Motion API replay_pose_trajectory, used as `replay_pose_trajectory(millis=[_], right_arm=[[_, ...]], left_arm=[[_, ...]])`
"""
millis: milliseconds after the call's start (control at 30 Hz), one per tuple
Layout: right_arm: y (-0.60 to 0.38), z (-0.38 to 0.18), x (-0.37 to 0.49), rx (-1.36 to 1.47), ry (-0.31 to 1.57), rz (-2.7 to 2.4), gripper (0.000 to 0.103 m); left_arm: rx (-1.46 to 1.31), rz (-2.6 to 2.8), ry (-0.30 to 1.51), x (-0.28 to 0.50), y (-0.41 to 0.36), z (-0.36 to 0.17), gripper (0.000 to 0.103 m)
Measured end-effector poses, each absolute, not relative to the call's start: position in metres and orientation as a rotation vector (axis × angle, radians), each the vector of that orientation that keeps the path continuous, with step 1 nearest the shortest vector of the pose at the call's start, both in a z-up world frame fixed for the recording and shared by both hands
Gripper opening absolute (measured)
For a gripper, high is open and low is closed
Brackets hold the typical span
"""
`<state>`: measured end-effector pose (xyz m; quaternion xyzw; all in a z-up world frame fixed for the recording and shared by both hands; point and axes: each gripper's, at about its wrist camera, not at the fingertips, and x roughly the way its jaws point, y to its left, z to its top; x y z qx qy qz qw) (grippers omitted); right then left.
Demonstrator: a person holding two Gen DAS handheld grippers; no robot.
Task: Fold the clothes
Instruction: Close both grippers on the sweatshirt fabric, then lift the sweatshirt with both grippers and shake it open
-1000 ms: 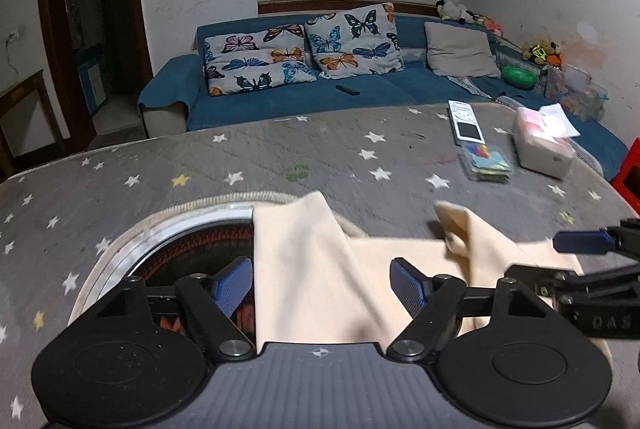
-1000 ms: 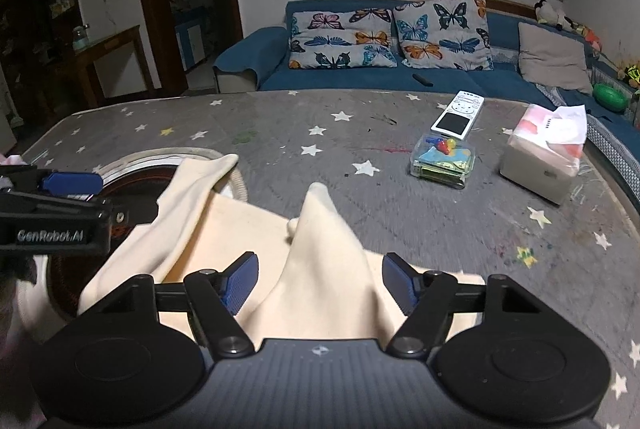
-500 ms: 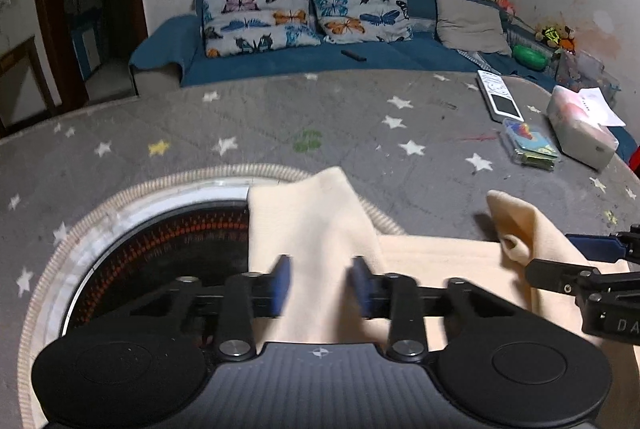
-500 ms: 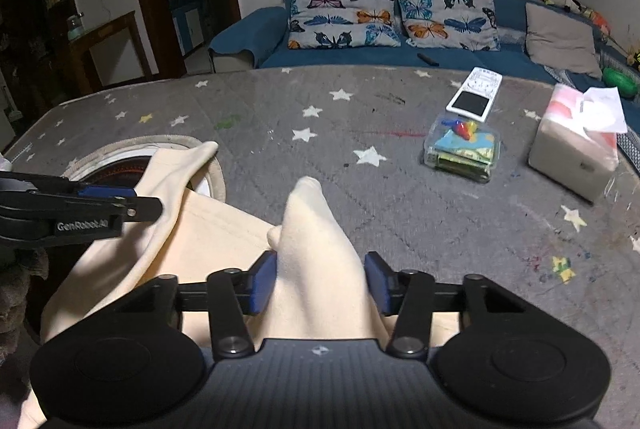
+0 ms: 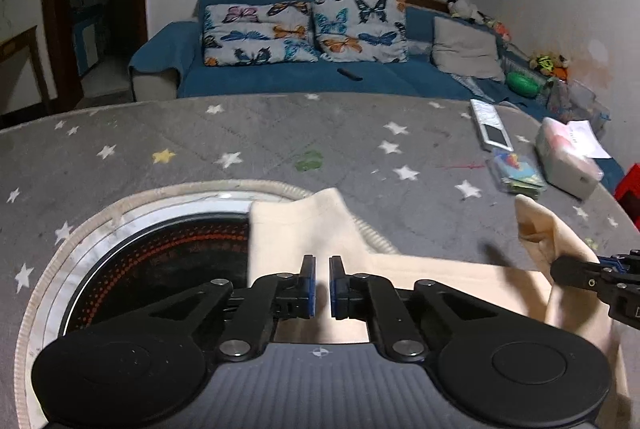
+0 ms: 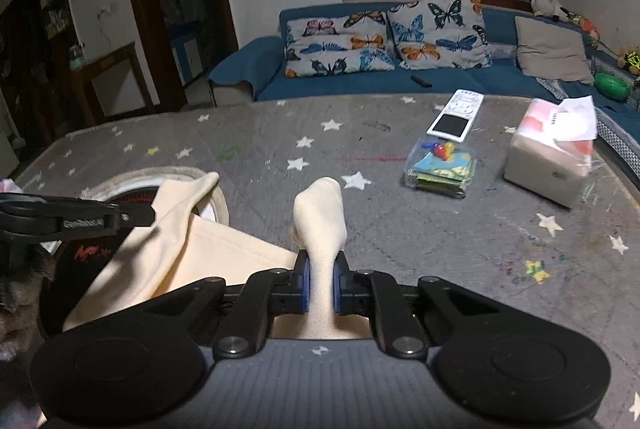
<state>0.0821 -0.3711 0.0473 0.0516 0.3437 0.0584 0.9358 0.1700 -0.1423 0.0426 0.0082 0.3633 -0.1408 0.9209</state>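
A cream garment (image 5: 296, 233) lies on the grey star-patterned table (image 5: 280, 133), partly over a round black cooktop (image 5: 168, 253). My left gripper (image 5: 322, 285) is shut on the garment's left corner, its blue pads nearly touching with cloth pinched between them. In the right wrist view my right gripper (image 6: 321, 283) is shut on the garment's right corner (image 6: 320, 221), which sticks up as a narrow bunch between the pads. The other gripper's black body (image 6: 76, 221) shows at the left there, and the right gripper's tip (image 5: 592, 275) shows at the right edge of the left wrist view.
A clear box of coloured items (image 6: 440, 165), a white remote (image 6: 456, 115) and a tissue box (image 6: 548, 153) sit on the table's right side. A blue sofa (image 6: 380, 77) with butterfly cushions stands beyond the table's far edge. A dark doorway (image 6: 176, 9) is at the back left.
Both grippers went from wide open to shut on the cream garment's corners. The corners now stand pinched up between the pads, and both views have shifted forward slightly.
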Motion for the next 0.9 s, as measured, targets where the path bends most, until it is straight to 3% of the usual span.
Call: replay_pose_trajectory(millis=[33, 67, 100, 200, 267, 300, 367, 400, 567, 900], right_arm=[[-0.372, 0.050, 0.079, 0.109, 0.695, 0.120, 0.010], [-0.373, 0.052, 0.076, 0.110, 0.687, 0.121, 0.010], [-0.374, 0.055, 0.073, 0.111, 0.679, 0.122, 0.010], [-0.379, 0.063, 0.061, 0.115, 0.654, 0.122, 0.010], [-0.384, 0.069, 0.051, 0.123, 0.634, 0.116, 0.010], [-0.387, 0.071, 0.046, 0.127, 0.624, 0.113, 0.010], [-0.394, 0.077, 0.035, 0.132, 0.606, 0.101, 0.010], [-0.397, 0.080, 0.029, 0.135, 0.597, 0.095, 0.010], [-0.417, 0.091, -0.001, 0.164, 0.555, 0.045, 0.010], [-0.454, 0.094, -0.062, 0.236, 0.510, -0.076, 0.010]], left_arm=[[0.030, -0.290, 0.745, 0.171, -0.147, 0.043, 0.030], [0.047, -0.282, 0.740, 0.172, -0.152, 0.042, 0.047], [0.065, -0.272, 0.735, 0.174, -0.157, 0.041, 0.053], [0.089, -0.265, 0.751, 0.184, -0.167, 0.033, 0.053], [0.094, -0.261, 0.771, 0.191, -0.169, 0.025, 0.050], [0.096, -0.255, 0.779, 0.193, -0.169, 0.022, 0.038], [0.080, -0.260, 0.785, 0.195, -0.165, 0.017, 0.028], [0.073, -0.257, 0.779, 0.194, -0.161, 0.016, 0.018], [0.032, -0.233, 0.767, 0.186, -0.141, 0.023, 0.011], [-0.075, -0.162, 0.663, 0.137, -0.075, 0.063, 0.010]])
